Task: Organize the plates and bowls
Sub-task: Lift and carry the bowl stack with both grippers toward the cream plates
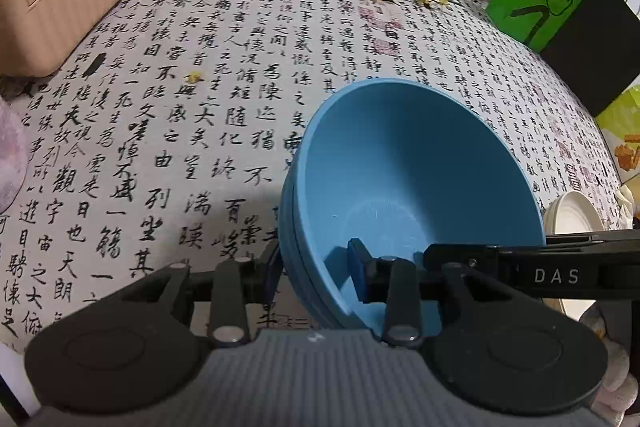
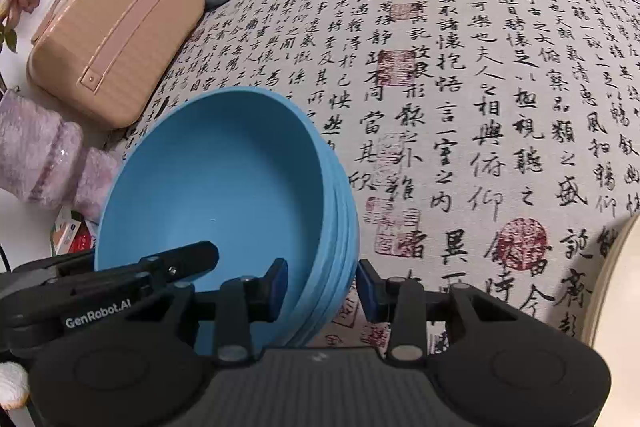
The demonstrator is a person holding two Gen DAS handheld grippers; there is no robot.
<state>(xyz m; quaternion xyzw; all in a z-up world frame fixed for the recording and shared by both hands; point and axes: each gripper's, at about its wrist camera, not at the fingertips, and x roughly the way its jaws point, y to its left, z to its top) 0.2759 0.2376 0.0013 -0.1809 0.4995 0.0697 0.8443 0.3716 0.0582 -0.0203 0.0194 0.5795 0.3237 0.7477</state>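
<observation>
Two grippers are clamping one stack of blue bowls (image 1: 420, 163).
Left gripper (image 1: 316, 273) and right gripper (image 2: 322, 285) are each pinching opposite rims, hiding the lower bowls' count.

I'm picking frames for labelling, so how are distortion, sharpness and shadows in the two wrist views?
Left wrist view: strong fisheye bending of the tablecloth, calligraphy sharp mid-frame and softer at the edges; the blue bowls cast a soft shadow to their left. Right wrist view: same bending, crisp print, the pink vase near the edge soft, no harsh glare on the bowls' matte surface.
</observation>
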